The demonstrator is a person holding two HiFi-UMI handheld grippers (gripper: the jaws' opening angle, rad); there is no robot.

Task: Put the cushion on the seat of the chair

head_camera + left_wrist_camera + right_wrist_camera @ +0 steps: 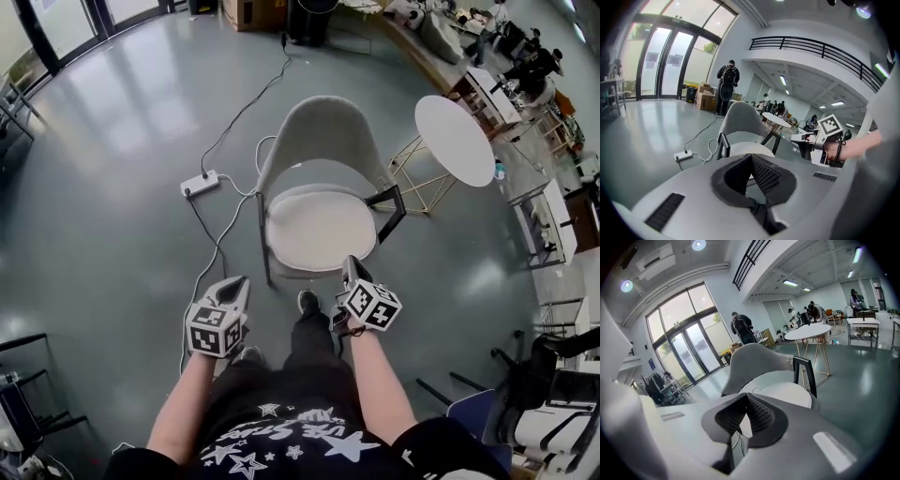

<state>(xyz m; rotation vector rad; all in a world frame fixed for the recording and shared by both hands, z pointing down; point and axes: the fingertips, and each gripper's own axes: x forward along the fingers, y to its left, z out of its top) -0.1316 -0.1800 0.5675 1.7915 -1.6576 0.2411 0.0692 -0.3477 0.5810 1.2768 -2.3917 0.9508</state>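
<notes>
As seen steeply from head height, lying flat on the seat of a pale grey shell-backed chair (pixel 323 131): a round white cushion (pixel 319 225), covering nearly the whole seat and tucked against the backrest, a black armrest (pixel 389 211) at one side. Held just short of the chair's front edge, apart from the cushion and touching neither: the left tongs (pixel 236 284) and the right tongs (pixel 350 264), one in each hand, each topped by a cube of square black-and-white markers. Left tongs (pixel 751 157) shut tight in their own view, dark ribbed pads (pixel 764 174) meeting at the tips, nothing between them. Right tongs (pixel 746 397) likewise pressed together and empty, aimed toward the chair and cushion (pixel 787 392). Beside the chair, to the right in the head view, a round white counter (pixel 455 139) on thin gold wire legs. On the glossy grey floor (pixel 112 187) to the left, a white power strip (pixel 200 183) with cables trailing toward the chair. In the background of both tongs views, by cardboard boxes (pixel 707 101) near tall glass doors (pixel 656 65), a person in dark clothes with a backpack (pixel 727 84), back turned. At the bottom of the head view, the wearer's dark star-printed shirt and one dark shoe (pixel 307 302) on the floor just before the chair.
</notes>
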